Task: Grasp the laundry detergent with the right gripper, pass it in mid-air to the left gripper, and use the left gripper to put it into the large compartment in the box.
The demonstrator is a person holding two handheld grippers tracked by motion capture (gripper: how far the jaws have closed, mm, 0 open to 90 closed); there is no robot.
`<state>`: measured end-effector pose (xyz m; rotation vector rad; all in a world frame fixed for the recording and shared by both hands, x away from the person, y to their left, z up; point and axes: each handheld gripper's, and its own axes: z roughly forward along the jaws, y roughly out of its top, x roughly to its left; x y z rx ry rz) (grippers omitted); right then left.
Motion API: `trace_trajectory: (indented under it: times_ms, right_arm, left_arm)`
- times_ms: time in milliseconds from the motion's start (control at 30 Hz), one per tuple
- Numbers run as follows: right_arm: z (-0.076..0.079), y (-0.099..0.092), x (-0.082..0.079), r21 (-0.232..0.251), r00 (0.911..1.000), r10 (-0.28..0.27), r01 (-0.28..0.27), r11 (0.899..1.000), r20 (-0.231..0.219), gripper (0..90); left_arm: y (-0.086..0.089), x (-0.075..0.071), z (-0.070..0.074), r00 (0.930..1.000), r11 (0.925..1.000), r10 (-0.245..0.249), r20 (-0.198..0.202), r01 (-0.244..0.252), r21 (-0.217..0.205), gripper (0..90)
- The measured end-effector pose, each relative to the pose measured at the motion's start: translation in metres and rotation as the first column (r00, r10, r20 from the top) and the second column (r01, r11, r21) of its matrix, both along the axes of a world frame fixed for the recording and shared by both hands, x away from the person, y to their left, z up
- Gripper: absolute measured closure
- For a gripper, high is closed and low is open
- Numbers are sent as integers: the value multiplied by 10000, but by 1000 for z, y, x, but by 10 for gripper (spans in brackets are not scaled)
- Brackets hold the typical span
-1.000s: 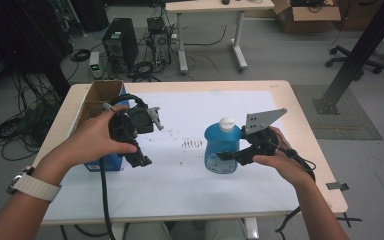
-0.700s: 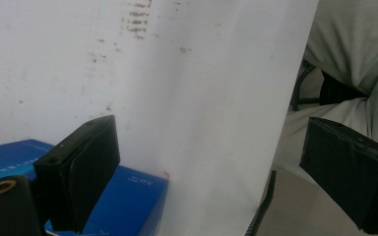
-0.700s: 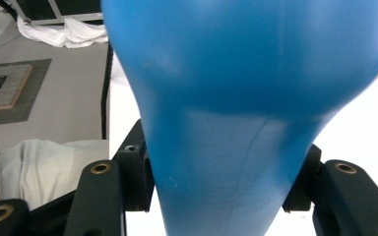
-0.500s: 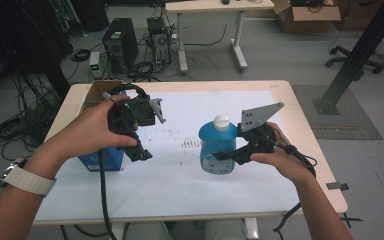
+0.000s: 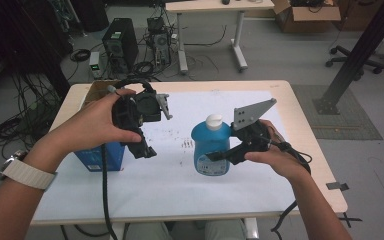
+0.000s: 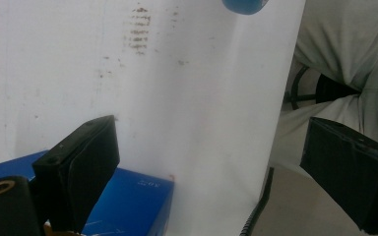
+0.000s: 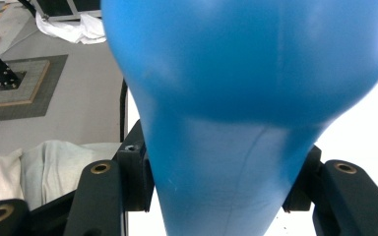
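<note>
A blue bottle (image 5: 210, 152) with a white cap stands upright at the middle of the white paper sheet (image 5: 180, 180). My right gripper (image 5: 221, 156) comes in from the right and is shut on the bottle's body; the right gripper view has the blue bottle (image 7: 246, 98) squeezed between both jaws. I cannot tell whether its base touches the paper. My left gripper (image 5: 144, 146) is held in the air left of the bottle, over a blue box (image 5: 99, 156). In its own view the left gripper (image 6: 216, 162) is open with nothing between the jaws, and the blue box (image 6: 128, 199) lies below.
An open cardboard box (image 5: 96, 91) sits at the table's back left corner. Faint smudges (image 5: 185, 145) mark the paper between the two grippers. Cables trail from both grippers over the table's front edge (image 5: 180, 217). The person's lap (image 6: 344, 54) lies beyond that edge.
The right gripper and the bottle have shifted slightly left. The left hand has raised its gripper a little; it stays open.
</note>
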<state>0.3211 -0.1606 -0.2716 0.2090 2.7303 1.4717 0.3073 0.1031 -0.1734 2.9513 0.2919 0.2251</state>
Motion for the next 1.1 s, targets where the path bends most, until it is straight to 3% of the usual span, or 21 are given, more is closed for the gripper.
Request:
trace_trajectory:
  times_ms: [367,1100]
  right_arm:
    - [-1,18,1,-93,9997,246,-245,9997,35,443]
    - [-2,48,2,-118,9977,644,-642,9979,204,443]
  left_arm:
    - [-8,0,0,9986,9990,-354,-405,343,-272,79]
    - [-16,-1,-1,9970,9977,-571,-528,551,-390,77]
